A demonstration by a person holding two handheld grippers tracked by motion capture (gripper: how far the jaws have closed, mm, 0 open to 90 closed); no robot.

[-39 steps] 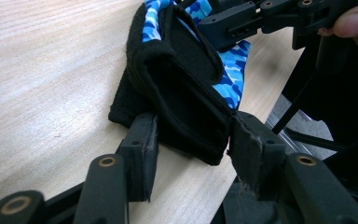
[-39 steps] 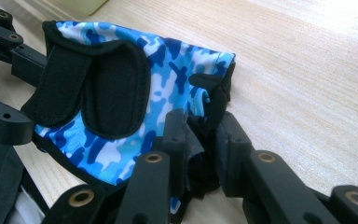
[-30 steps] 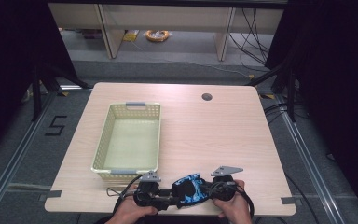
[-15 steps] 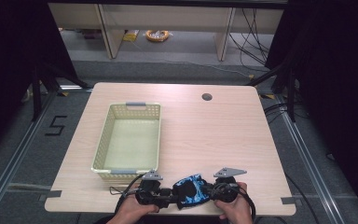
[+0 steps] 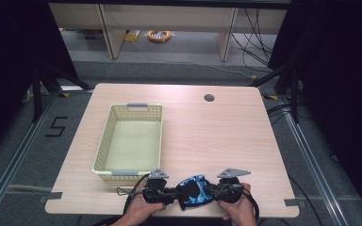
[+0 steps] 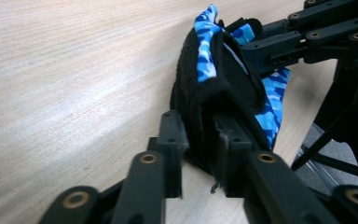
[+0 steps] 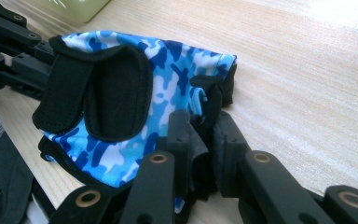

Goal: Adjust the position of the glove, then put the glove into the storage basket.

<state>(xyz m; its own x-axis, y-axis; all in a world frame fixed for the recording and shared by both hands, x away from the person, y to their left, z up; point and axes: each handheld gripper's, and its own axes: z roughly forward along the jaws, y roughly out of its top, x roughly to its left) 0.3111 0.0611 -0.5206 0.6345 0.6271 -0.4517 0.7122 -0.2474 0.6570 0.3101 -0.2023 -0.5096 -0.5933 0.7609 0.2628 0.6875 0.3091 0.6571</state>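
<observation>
forearms (image 5: 131, 220) cut off by bottom edge, glove's (image 5: 194, 190) underside hidden

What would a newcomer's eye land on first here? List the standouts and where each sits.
First, the blue camouflage glove at the table's near edge, pinched from both sides between the left tongs and the right tongs. The right gripper view shows its black strap on top. Next, the pale yellow basket on the table's left half, nothing in it.
</observation>
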